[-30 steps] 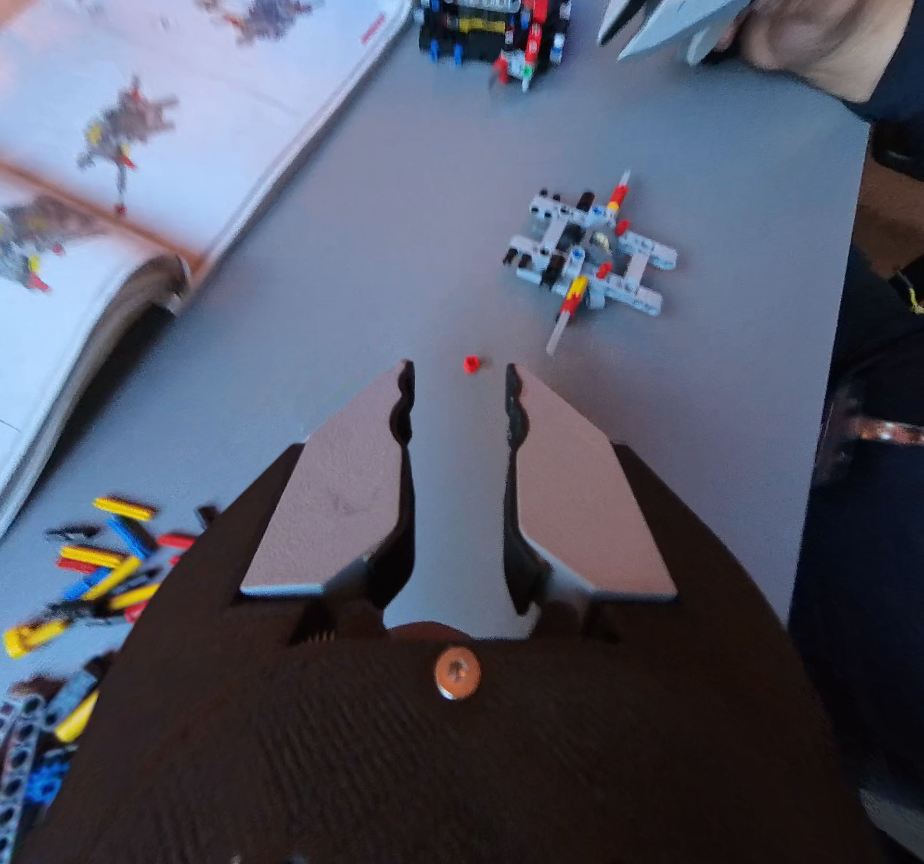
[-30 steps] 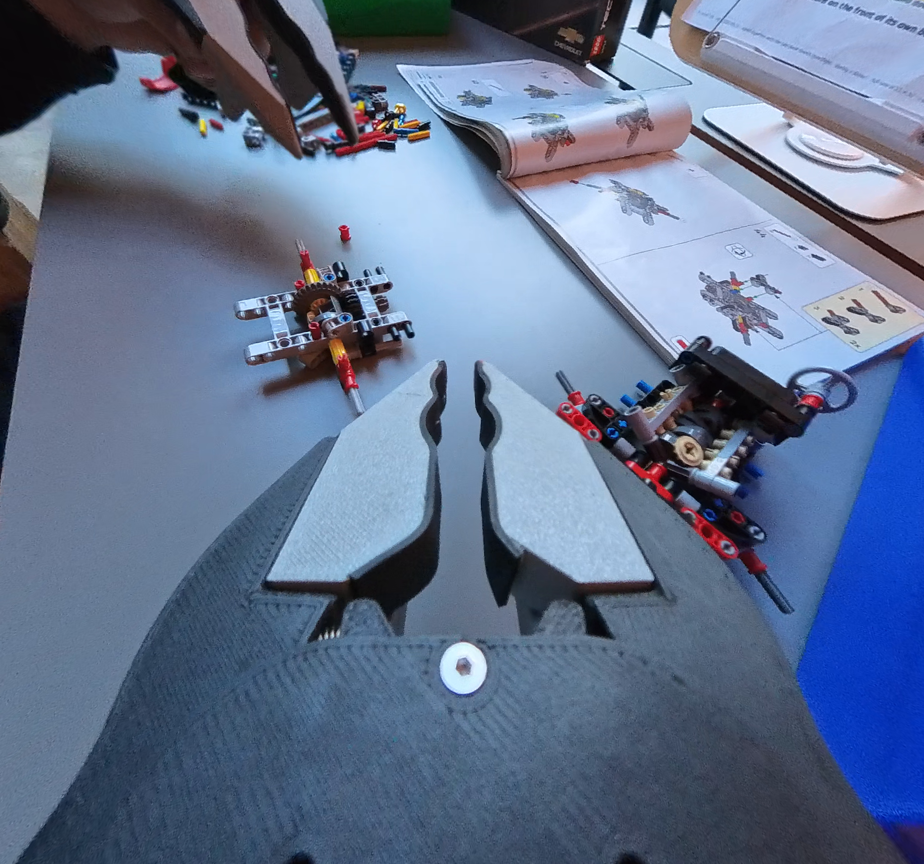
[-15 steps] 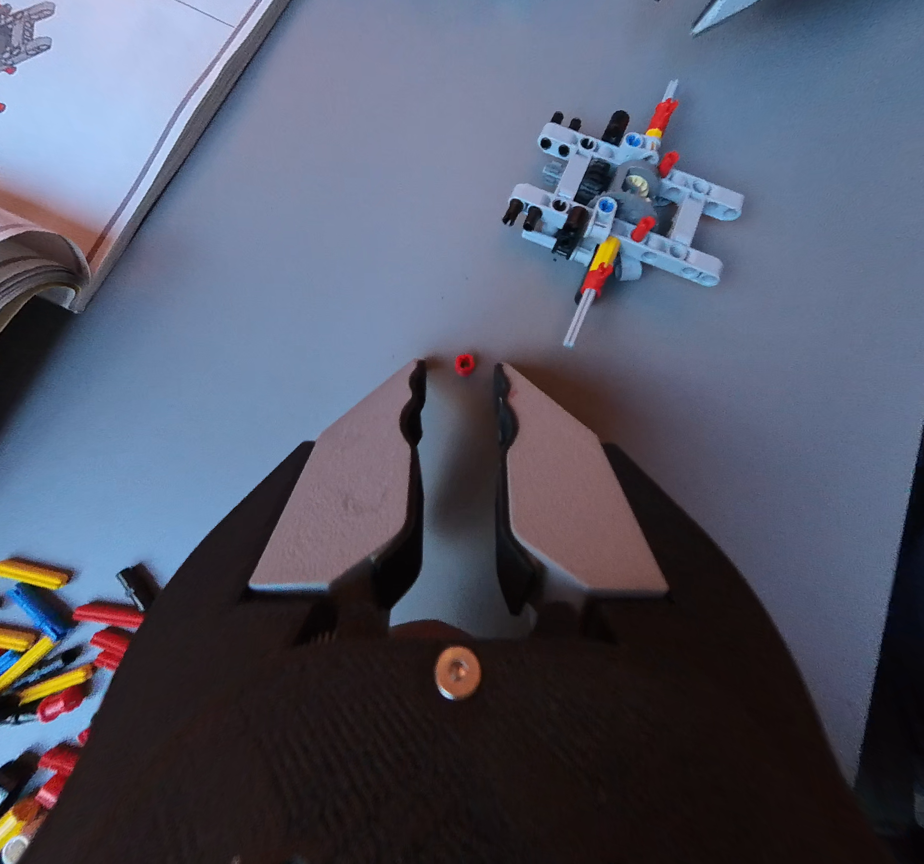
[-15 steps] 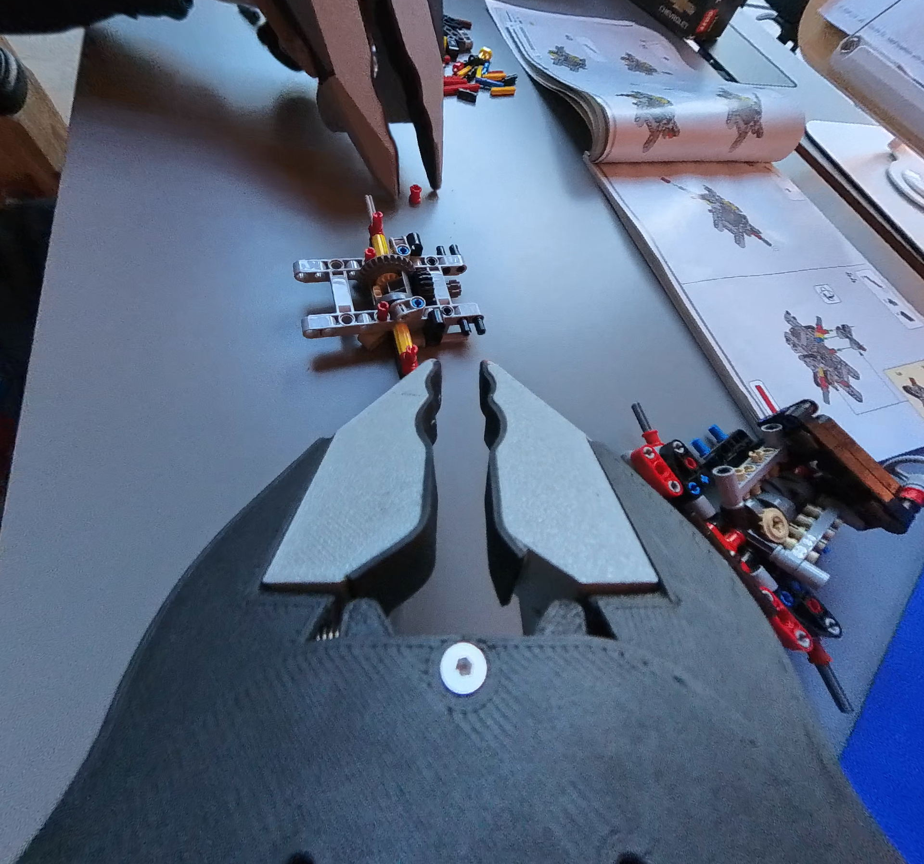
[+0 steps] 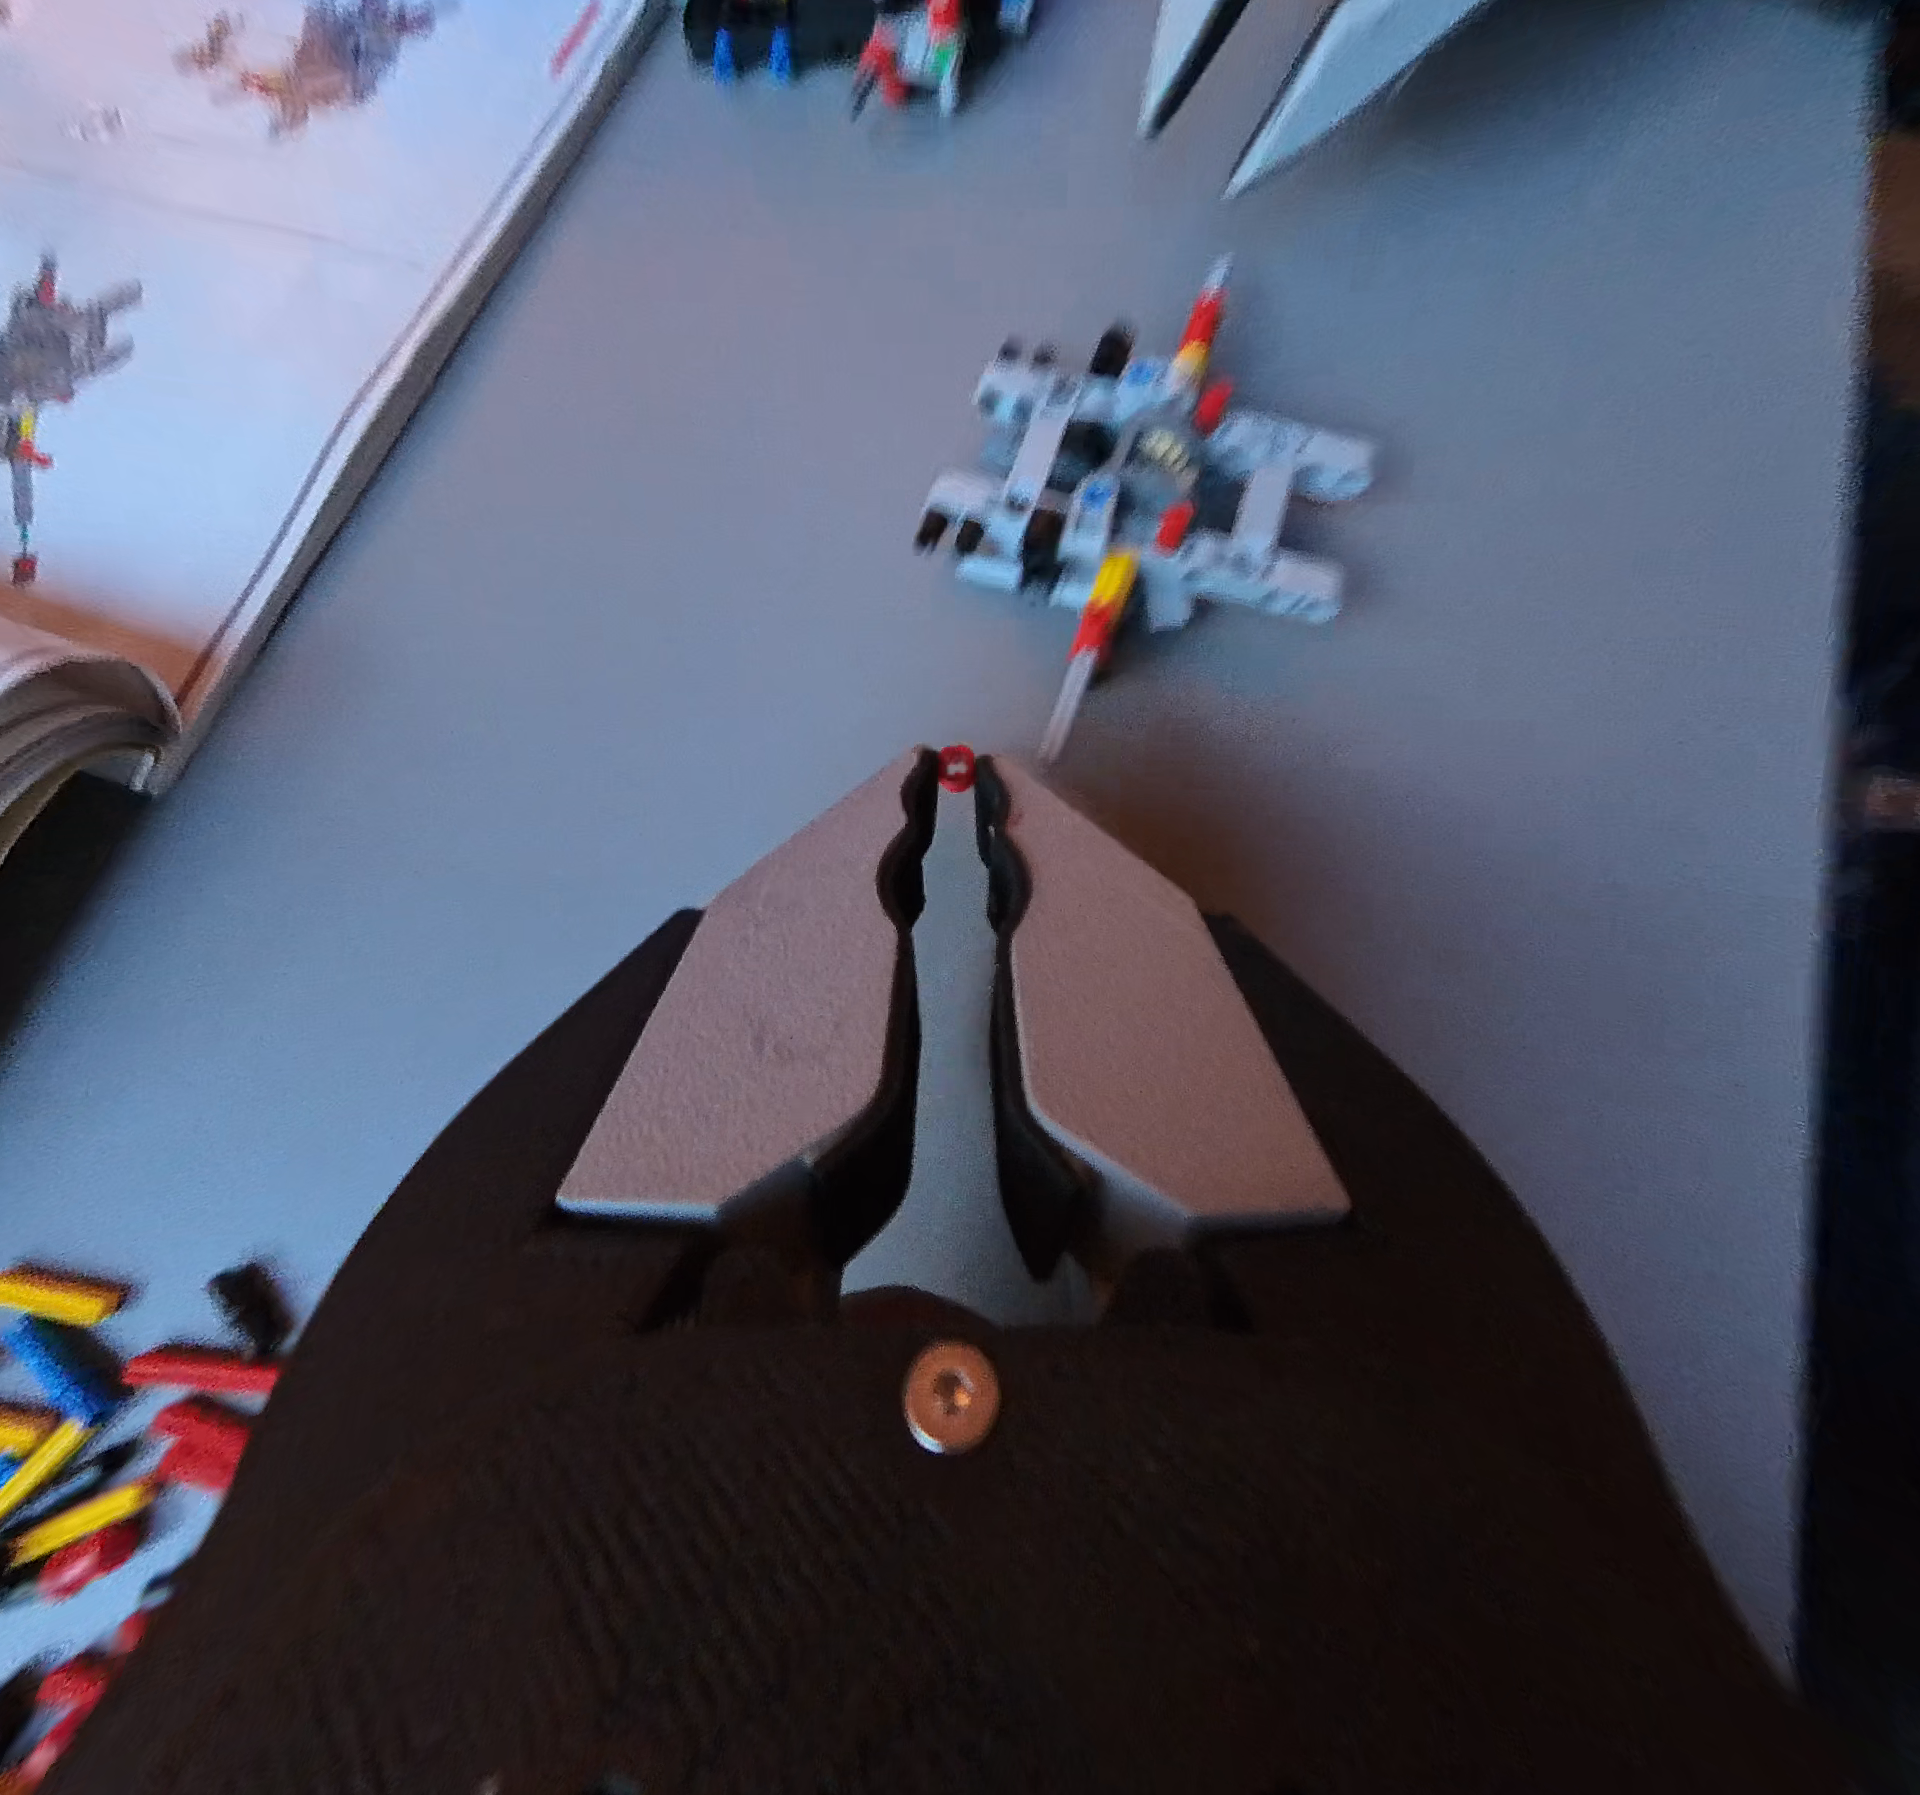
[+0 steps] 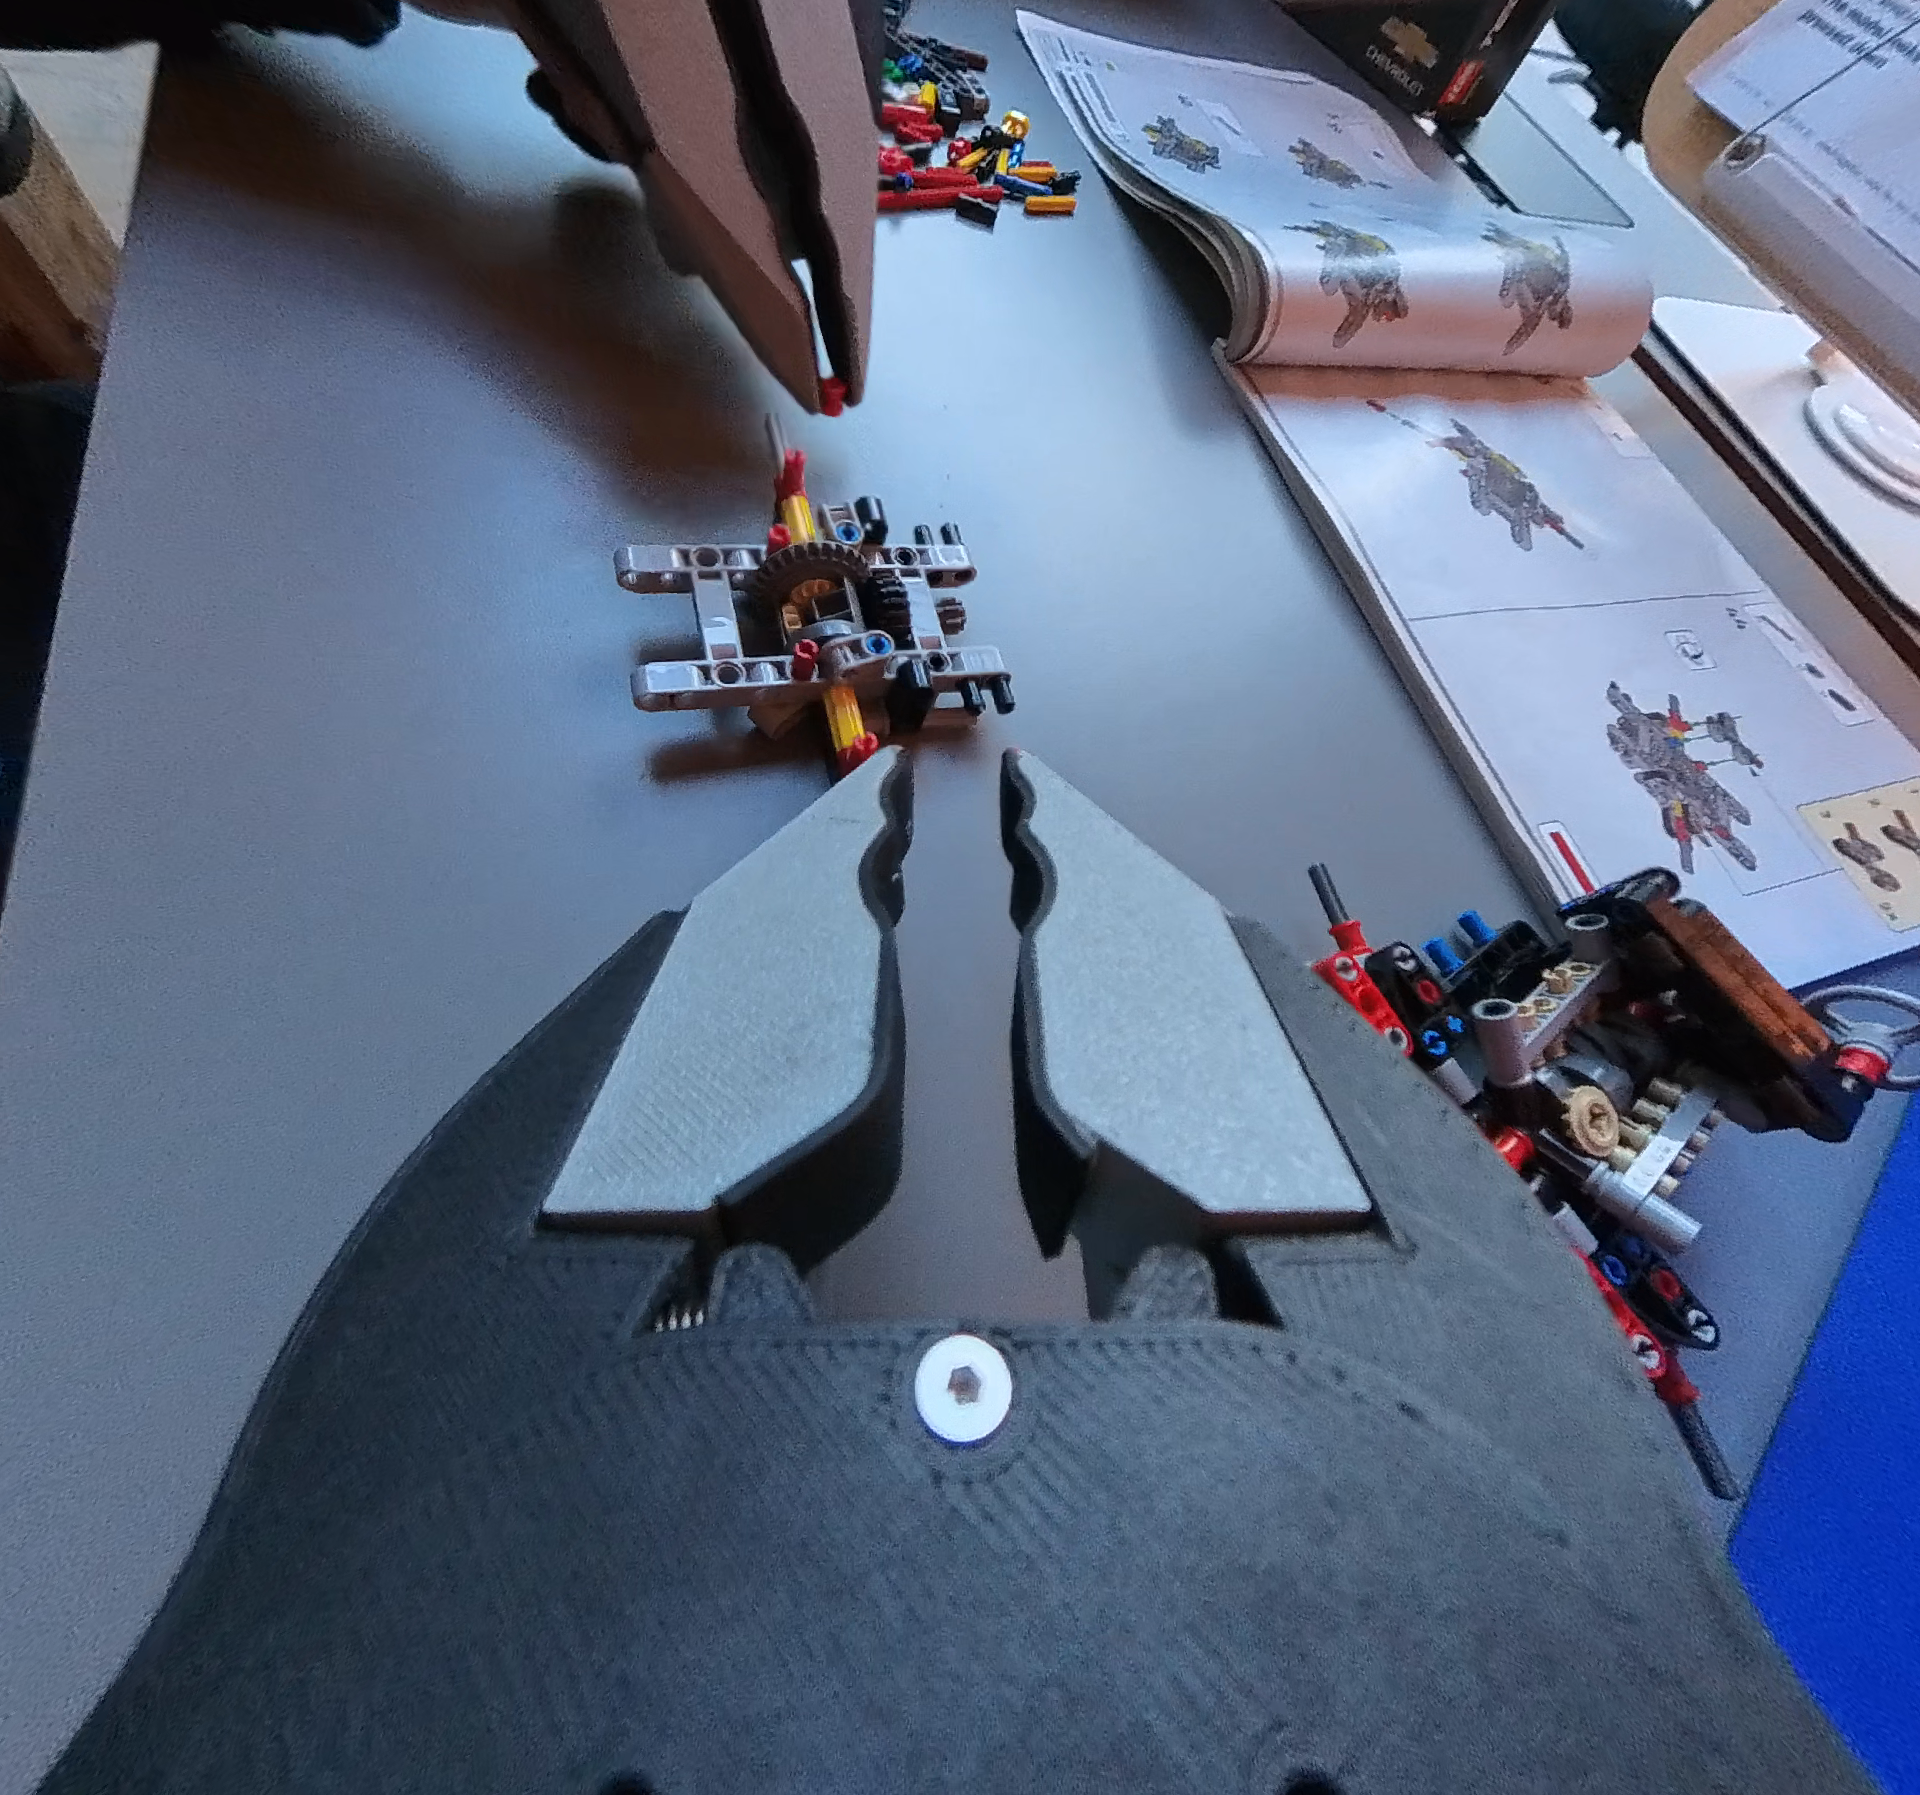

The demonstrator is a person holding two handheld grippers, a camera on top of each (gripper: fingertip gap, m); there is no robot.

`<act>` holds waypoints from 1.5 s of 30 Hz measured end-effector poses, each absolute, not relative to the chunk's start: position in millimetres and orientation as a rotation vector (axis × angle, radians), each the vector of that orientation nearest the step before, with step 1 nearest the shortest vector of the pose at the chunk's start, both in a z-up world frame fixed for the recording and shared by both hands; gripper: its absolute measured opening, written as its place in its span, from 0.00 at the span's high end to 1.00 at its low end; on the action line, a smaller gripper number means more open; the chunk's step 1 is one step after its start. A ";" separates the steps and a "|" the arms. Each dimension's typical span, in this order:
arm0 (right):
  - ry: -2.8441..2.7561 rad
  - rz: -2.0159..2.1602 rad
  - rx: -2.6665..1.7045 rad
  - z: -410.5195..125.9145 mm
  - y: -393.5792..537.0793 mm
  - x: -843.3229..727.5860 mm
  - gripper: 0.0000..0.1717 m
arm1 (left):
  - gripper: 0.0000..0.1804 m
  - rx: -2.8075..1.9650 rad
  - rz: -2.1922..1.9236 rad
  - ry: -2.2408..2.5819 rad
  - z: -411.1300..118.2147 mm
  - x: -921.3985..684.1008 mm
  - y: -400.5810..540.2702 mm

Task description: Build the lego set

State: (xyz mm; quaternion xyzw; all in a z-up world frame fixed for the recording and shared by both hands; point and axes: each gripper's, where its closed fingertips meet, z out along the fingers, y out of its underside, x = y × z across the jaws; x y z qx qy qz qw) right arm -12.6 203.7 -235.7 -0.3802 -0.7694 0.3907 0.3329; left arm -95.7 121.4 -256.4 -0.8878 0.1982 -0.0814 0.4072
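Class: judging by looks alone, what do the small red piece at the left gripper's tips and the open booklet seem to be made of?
Small red piece: probably moulded plastic, with bright, even colour. Open booklet: paper, seemingly coated; its thin printed pages curl at the fold with a slight sheen.

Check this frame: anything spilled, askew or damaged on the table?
Nothing looks damaged. Loose coloured pins lie scattered in a heap near the open instruction booklet, and the grey gear frame assembly lies flat. The left claw pinches a tiny red bush.

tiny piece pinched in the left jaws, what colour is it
Red: the tiny piece shows best in the left wrist view, between the tips.
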 end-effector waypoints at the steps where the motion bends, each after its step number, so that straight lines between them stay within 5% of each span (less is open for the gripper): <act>1: -2.001 1.010 -0.986 -234.5 203.2 -13.2 0.92 | 0.98 -2.184 -0.247 0.478 -245.3 -87.2 123.4; 23: -1.749 0.907 -1.139 -219.1 249.8 -3.7 0.89 | 0.98 -1.931 0.254 0.356 -220.0 -98.6 126.0; 45: -1.827 0.961 -0.891 -206.6 186.1 -7.0 0.91 | 0.98 -1.671 -0.246 0.350 -178.9 -57.3 114.0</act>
